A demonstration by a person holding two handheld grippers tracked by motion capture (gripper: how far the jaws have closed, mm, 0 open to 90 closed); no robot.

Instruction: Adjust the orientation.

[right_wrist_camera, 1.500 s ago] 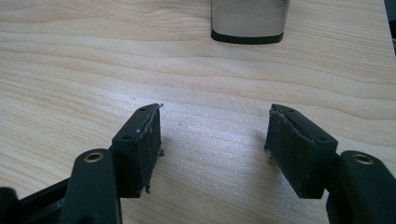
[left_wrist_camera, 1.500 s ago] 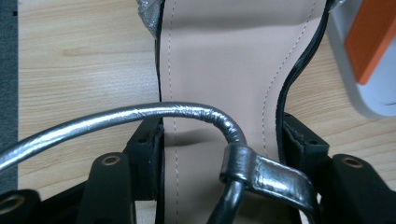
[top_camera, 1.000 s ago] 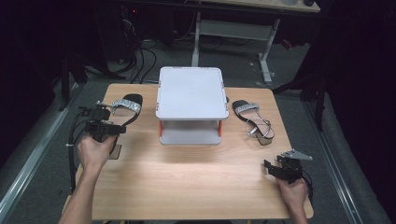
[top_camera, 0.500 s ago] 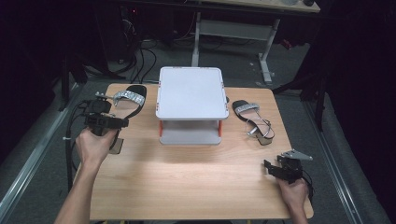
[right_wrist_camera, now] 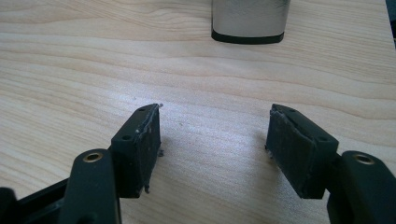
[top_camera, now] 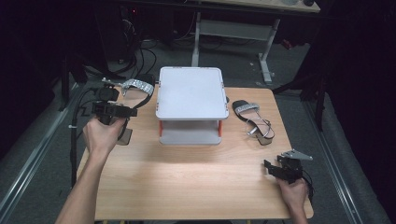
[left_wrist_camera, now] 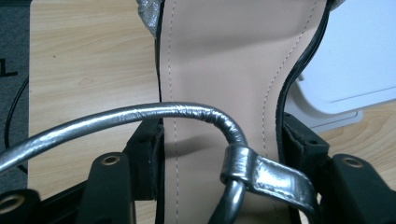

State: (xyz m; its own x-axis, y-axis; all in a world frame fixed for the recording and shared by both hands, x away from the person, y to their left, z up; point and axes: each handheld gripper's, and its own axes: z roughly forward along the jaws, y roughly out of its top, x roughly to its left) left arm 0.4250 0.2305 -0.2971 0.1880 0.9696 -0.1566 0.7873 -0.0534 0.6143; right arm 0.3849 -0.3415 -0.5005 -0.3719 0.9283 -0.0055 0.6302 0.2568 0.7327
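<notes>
The left claw (left_wrist_camera: 219,154) is clamped on a sandal (left_wrist_camera: 224,70), its jaws pressing both edges of the tan insole, with a silver strap (left_wrist_camera: 140,114) arching over; in the high view this sandal (top_camera: 135,88) is held above the left far corner of the wooden surface (top_camera: 196,177), just beside the white two-level stand (top_camera: 189,91); the right claw (right_wrist_camera: 212,140) stands apart with nothing between, low over the surface near the right front; a second sandal (top_camera: 254,121) lies right of the stand.
</notes>
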